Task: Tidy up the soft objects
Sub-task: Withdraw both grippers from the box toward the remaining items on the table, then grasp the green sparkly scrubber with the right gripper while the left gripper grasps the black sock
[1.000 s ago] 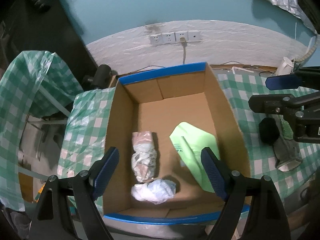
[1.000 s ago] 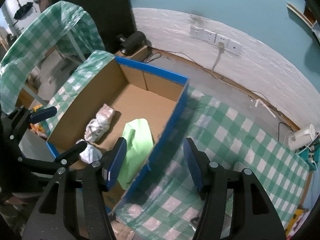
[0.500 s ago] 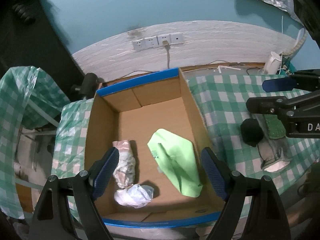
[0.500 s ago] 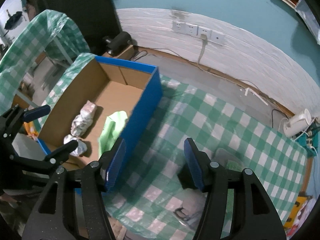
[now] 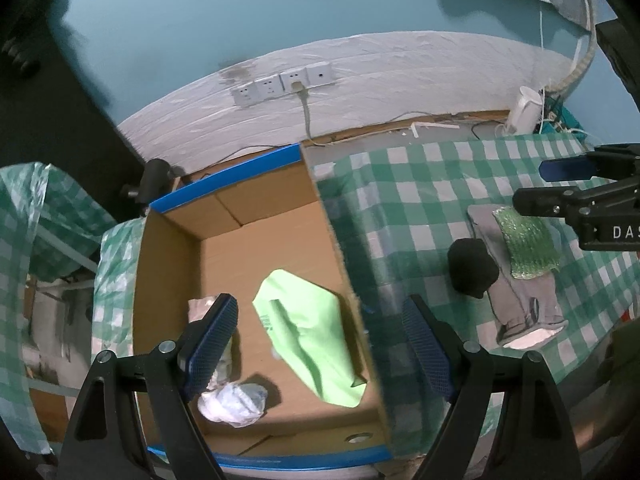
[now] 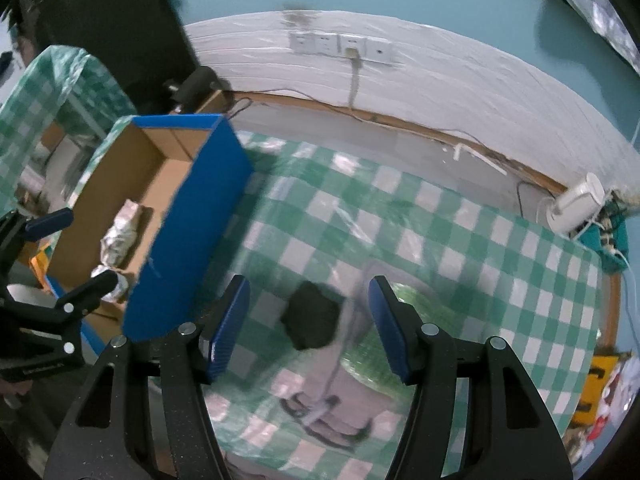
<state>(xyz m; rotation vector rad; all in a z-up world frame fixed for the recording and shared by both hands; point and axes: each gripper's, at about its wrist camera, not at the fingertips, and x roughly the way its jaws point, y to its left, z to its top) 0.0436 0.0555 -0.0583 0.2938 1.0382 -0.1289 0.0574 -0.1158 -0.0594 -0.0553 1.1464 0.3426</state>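
Note:
A blue-edged cardboard box (image 5: 340, 240) sits at the table's left end and holds a light green bag (image 5: 316, 336), a pinkish crumpled bundle (image 5: 198, 308) and a white crumpled bag (image 5: 234, 398). My left gripper (image 5: 316, 344) is open above the box. To the right on the checked cloth lie a black soft lump (image 5: 472, 268), a green sponge (image 5: 524, 242) and a grey sock (image 5: 528, 304). My right gripper (image 6: 308, 328) is open above the black lump (image 6: 312, 320), with the green sponge (image 6: 376, 356) and grey sock (image 6: 332, 408) just beside it.
The table wears a green-and-white checked cloth (image 6: 440, 240). A white wall with sockets (image 5: 280, 84) runs behind. A white appliance (image 6: 576, 202) and cables sit at the far right corner. The box's blue outer wall (image 6: 192, 248) stands left of my right gripper.
Both grippers have swung to the right. The right gripper left the box and now hovers over the black lump, sponge and sock. Both stayed open.

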